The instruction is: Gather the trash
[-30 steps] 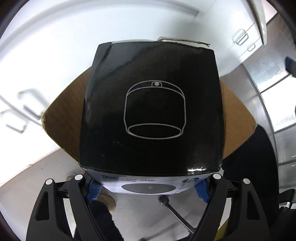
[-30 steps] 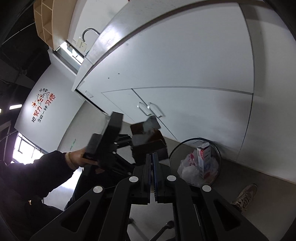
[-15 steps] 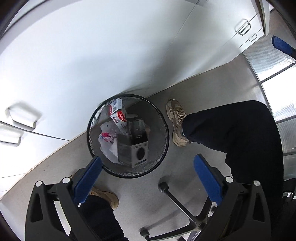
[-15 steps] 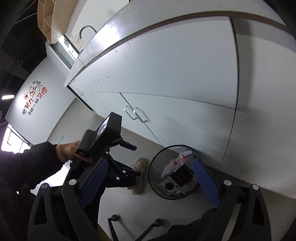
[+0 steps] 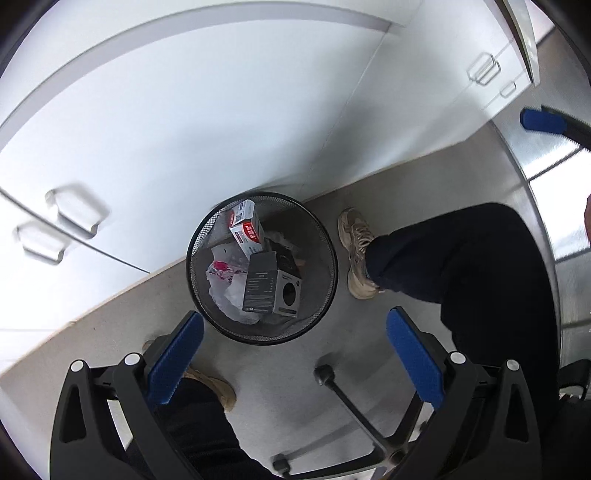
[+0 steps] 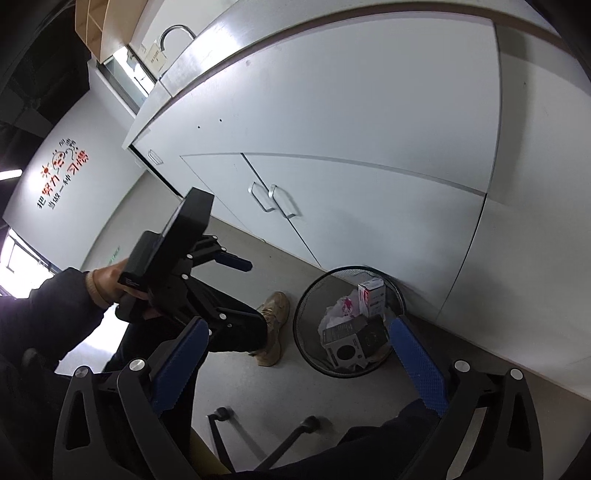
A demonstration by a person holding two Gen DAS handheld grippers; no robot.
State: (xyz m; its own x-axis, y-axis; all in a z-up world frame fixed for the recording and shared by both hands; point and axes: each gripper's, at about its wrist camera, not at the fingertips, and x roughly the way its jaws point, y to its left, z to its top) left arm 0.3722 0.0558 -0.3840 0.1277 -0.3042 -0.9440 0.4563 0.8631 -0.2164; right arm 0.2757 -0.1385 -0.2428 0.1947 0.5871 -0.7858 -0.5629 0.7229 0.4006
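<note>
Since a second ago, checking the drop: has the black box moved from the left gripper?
Yes. The black box has left the open left gripper and now lies down inside the mesh bin beside the white cabinet.

White cabinet doors (image 6: 332, 155) stand along a grey floor (image 6: 280, 398), faucet (image 6: 177, 35) above.

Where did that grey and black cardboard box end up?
The grey and black cardboard box lies inside the black wire-mesh wastebasket on the floor, beside a crumpled white plastic bag, below a red-and-white carton.
</note>
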